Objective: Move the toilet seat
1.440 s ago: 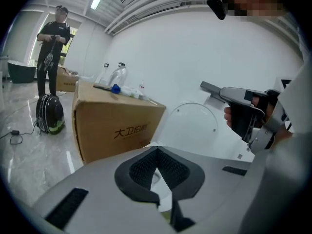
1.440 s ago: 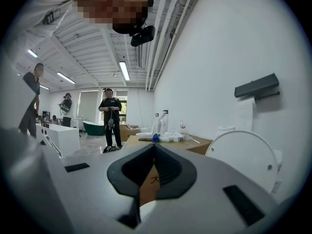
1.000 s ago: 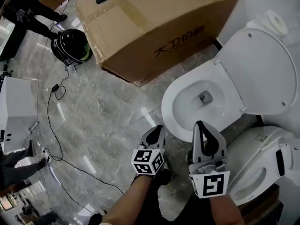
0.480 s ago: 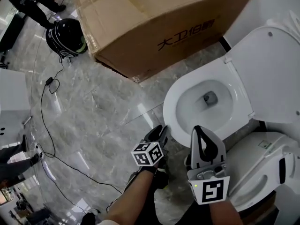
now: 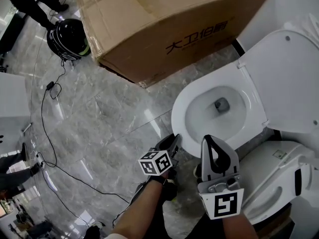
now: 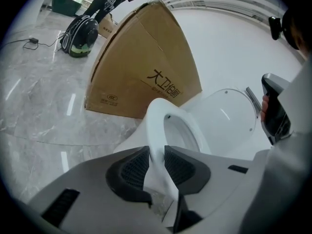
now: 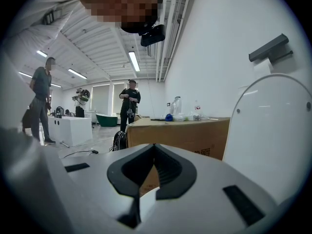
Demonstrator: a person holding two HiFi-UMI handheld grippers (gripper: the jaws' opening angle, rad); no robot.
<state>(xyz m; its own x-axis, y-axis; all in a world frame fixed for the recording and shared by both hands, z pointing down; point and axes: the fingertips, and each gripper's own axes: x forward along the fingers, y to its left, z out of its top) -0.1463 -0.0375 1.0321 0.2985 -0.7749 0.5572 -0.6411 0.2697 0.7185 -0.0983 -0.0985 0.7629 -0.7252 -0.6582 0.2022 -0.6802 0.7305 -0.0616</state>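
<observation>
Two left gripper (image 6: 156, 157) fingers have just been closing and pinch the front rim of the toilet seat (image 6: 155, 123). The rest of the ring lies down on the bowl beyond the fingertips. Right gripper (image 7: 154, 148) fingers are together and empty. The seat is probably rigid, light, glossy and slippery, so grip mid-rim, deep in the pads.

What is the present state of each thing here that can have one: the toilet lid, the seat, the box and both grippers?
White plastic toilet lid: raised, leaning back.
White oval toilet seat ring: down over the bowl, front rim between the left jaws.
Left gripper: jaws have just been closing, pads now on the seat rim.
Right gripper: shut, nothing in it.
Brown cardboard box: closed.
</observation>
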